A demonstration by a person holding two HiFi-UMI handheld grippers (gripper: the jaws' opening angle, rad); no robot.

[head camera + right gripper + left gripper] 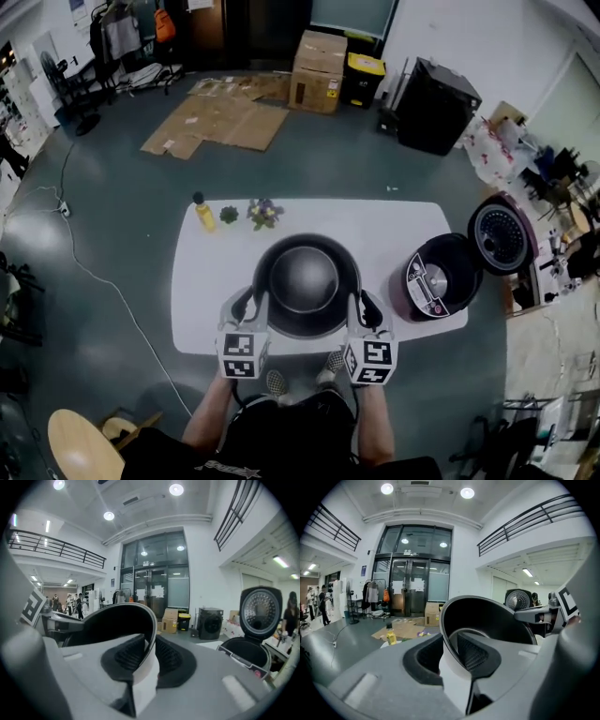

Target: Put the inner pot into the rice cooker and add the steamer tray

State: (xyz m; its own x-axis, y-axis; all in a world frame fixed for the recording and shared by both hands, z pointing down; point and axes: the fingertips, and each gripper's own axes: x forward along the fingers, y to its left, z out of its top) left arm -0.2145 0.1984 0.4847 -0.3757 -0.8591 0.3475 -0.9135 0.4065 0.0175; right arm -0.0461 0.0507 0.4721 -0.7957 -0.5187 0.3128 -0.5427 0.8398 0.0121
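Note:
The dark inner pot [305,281] hangs above the white table [384,225], near its front edge, held by its rim on both sides. My left gripper [251,305] is shut on the pot's left rim; in the left gripper view the pot wall [497,616] runs between the pads of that gripper [449,656]. My right gripper [361,309] is shut on the right rim, and the right gripper view shows the rim [112,620] clamped in that gripper [149,656]. The rice cooker [441,277] stands open at the table's right end, lid [502,234] raised. I see no steamer tray.
A yellow bottle [203,212] and small potted plants [264,212] stand at the table's far left. Flat cardboard [216,122] and boxes [317,70] lie on the floor beyond. A wooden stool [84,445] is at the lower left. The cooker [248,653] is right of the pot.

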